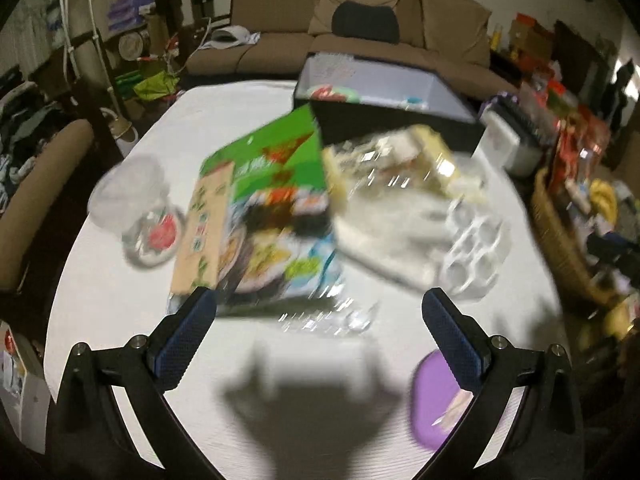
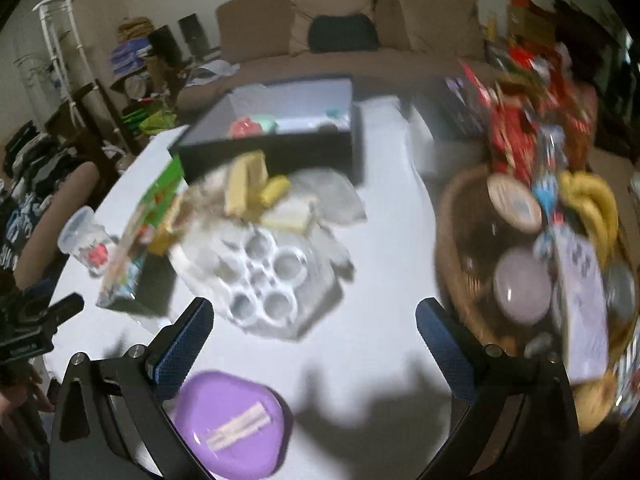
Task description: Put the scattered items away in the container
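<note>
Both views are motion-blurred. A dark open box (image 1: 400, 124) (image 2: 280, 152) stands at the table's far side with a few items inside. In front of it lie a green food packet (image 1: 264, 216) (image 2: 140, 232), a clear bag of yellowish snacks (image 1: 400, 168) (image 2: 256, 188), a white plastic tray with round holes (image 1: 476, 248) (image 2: 264, 280), a clear lidded cup (image 1: 136, 204) (image 2: 86, 240) and a purple lidded tub (image 1: 436, 396) (image 2: 232, 420). My left gripper (image 1: 318, 320) is open just short of the packet. My right gripper (image 2: 314, 328) is open near the tray, with nothing between its fingers.
A wicker basket (image 2: 452, 240) (image 1: 556, 220) packed with bananas, jars and snack packets stands at the table's right edge. A white container (image 1: 512, 140) sits beside the box. A brown sofa (image 1: 352, 20) lies behind the table, an upholstered chair (image 1: 36, 184) at its left.
</note>
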